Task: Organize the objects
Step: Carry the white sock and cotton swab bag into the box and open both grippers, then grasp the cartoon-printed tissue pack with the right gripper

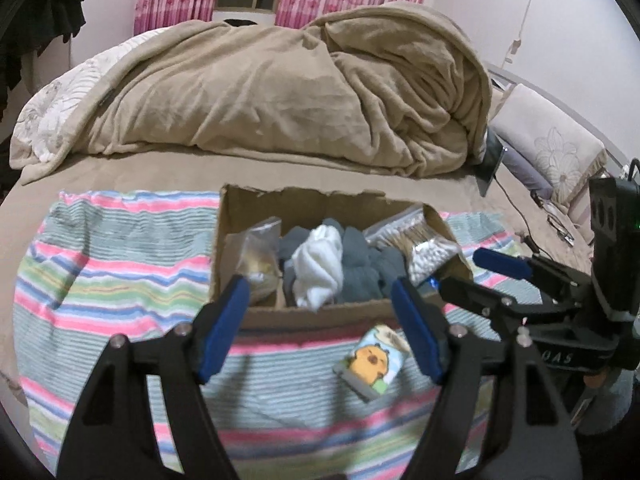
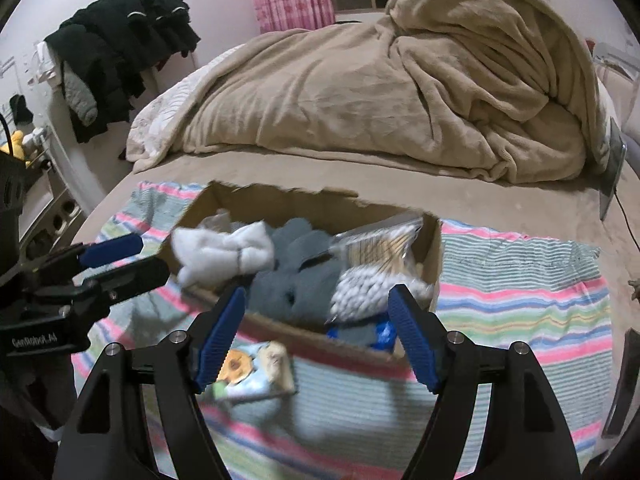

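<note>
A torn cardboard box (image 1: pixel 256 204) (image 2: pixel 280 200) sits on a striped towel (image 1: pixel 120 272) (image 2: pixel 520 280) on the bed. It holds a white cloth (image 1: pixel 318 268) (image 2: pixel 224 252), grey cloths (image 1: pixel 360 272) (image 2: pixel 296 280), a bag of cotton swabs (image 1: pixel 424 252) (image 2: pixel 372 272) and a clear bag (image 1: pixel 260 256). A small tissue pack with a cartoon animal (image 1: pixel 372 364) (image 2: pixel 256 372) lies on the towel before the box. My left gripper (image 1: pixel 320 328) (image 2: pixel 154 256) hovers open at the box's front edge, empty. My right gripper (image 2: pixel 318 336) (image 1: pixel 460 270) is open beside it, holding nothing.
A heaped beige blanket (image 1: pixel 320 92) (image 2: pixel 400 92) fills the bed behind the box. A dark tablet with a cable (image 1: pixel 492 160) leans at the right, near a flowered pillow (image 1: pixel 552 144). Dark clothes (image 2: pixel 124 52) hang at the far left.
</note>
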`<state>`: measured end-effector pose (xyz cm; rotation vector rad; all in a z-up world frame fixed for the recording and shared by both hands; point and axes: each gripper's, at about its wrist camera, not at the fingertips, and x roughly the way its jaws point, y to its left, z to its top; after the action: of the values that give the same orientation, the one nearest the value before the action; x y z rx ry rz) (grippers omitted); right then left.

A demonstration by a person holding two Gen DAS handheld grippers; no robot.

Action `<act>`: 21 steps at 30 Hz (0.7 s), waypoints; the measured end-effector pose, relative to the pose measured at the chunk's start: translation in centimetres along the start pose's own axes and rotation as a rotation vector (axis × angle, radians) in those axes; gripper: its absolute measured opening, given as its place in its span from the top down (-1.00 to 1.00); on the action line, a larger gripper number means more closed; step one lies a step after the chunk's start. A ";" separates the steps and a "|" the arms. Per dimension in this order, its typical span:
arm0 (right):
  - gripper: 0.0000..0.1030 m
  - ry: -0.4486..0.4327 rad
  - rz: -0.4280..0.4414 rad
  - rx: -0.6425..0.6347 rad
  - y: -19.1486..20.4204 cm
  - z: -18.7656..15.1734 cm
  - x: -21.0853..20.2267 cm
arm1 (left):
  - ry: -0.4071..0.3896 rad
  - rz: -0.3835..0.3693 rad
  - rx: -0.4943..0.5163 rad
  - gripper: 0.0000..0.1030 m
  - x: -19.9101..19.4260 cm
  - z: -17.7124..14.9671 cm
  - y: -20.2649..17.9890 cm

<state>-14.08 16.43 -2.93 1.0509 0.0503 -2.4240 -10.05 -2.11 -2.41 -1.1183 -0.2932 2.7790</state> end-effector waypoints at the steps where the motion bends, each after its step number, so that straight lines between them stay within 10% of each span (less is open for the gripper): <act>1: -0.51 0.001 0.003 -0.005 0.3 -0.2 -0.3 | -0.001 0.001 0.001 -0.46 -0.4 -0.3 0.0; 21: -0.66 0.092 0.046 -0.057 3.6 -4.5 0.7 | 0.056 0.052 -0.074 -0.46 -3.0 -6.5 3.7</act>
<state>-9.80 13.97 -5.97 1.1250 0.1235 -2.3188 -3.56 -5.43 -5.87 -1.2362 -0.3683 2.7973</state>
